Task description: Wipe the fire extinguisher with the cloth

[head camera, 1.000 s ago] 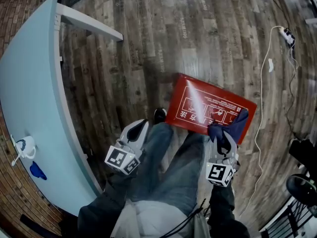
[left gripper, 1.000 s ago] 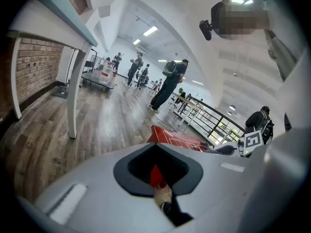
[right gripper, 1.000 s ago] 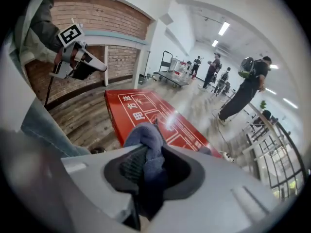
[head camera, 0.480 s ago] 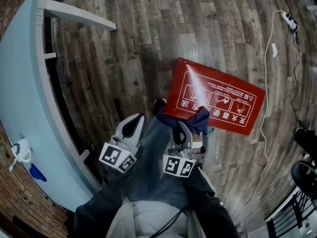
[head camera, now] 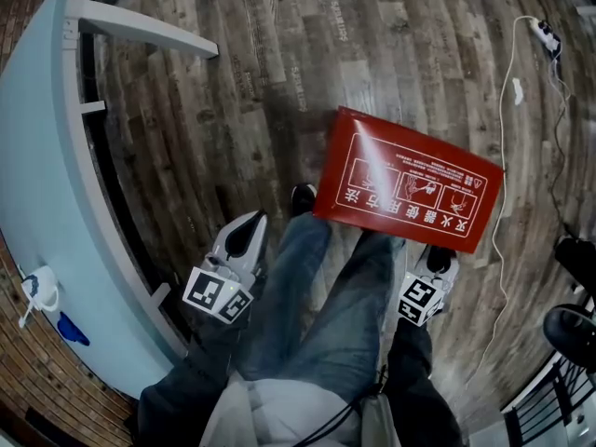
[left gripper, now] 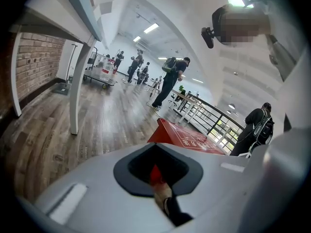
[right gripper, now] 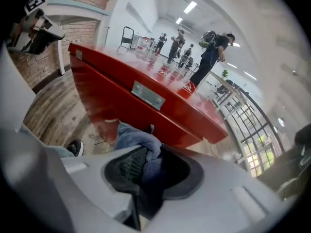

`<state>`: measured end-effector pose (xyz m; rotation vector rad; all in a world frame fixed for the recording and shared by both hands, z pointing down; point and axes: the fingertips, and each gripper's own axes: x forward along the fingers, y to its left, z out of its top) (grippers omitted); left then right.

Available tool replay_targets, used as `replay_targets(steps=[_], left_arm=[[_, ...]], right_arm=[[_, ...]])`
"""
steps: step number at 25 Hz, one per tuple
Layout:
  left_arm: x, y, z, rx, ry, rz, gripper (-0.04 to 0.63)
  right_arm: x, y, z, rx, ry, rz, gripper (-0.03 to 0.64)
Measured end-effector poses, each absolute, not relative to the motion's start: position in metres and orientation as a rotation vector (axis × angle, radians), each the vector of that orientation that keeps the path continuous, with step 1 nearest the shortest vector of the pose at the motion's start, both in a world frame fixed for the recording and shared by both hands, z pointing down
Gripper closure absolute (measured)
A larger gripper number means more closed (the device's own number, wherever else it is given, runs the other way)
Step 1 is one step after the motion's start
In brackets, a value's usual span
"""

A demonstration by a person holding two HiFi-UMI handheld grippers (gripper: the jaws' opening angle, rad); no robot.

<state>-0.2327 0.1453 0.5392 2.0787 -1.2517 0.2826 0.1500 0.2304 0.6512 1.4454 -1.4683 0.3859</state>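
A flat red metal fire extinguisher box with white printed diagrams point(head camera: 410, 180) stands on the wood-plank floor point(head camera: 279, 63), centre right in the head view. The right gripper point(head camera: 438, 261) is just below the box's lower edge, its jaws clamped on a crumpled blue cloth point(right gripper: 141, 147) near the box's side wall. The left gripper point(head camera: 244, 236), lower left beside the person's jeans leg point(head camera: 298, 287), has its jaws together and holds nothing.
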Motion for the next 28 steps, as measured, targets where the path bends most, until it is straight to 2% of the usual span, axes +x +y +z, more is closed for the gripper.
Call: replay_targets(steps=[3,10,13,16,23,26,28], left_arm=[[-0.230,0.146,0.540,2.081,-1.251,0.280,0.600],[-0.222,0.154,0.544,2.089,-1.245,0.295,0.600],[-0.218,0.157,0.543,2.090,-1.238,0.302,0.600],[-0.214,0.157,0.536,2.095,-1.234,0.294,0.600],[-0.195,0.142,0.512,2.137,-1.226,0.251,0.600],[-0.187,0.139,0.501,2.141,-1.228,0.237,0.600],[-0.178,0.137,0.491,2.152,-1.222,0.224,0.600]], right_arm=[[0.126,0.228,0.659,1.458,-1.517,0.430,0.534],[-0.041,0.201,0.686,1.244,-1.896,0.524,0.534],[-0.066,0.196,0.680,1.192,-1.996,0.565,0.534],[-0.020,0.203,0.674,1.243,-1.943,0.570,0.534],[0.217,0.243,0.636,1.650,-1.480,0.664,0.534],[0.250,0.235,0.571,1.763,-1.484,0.576,0.534],[0.231,0.208,0.525,1.752,-1.622,0.488,0.534]])
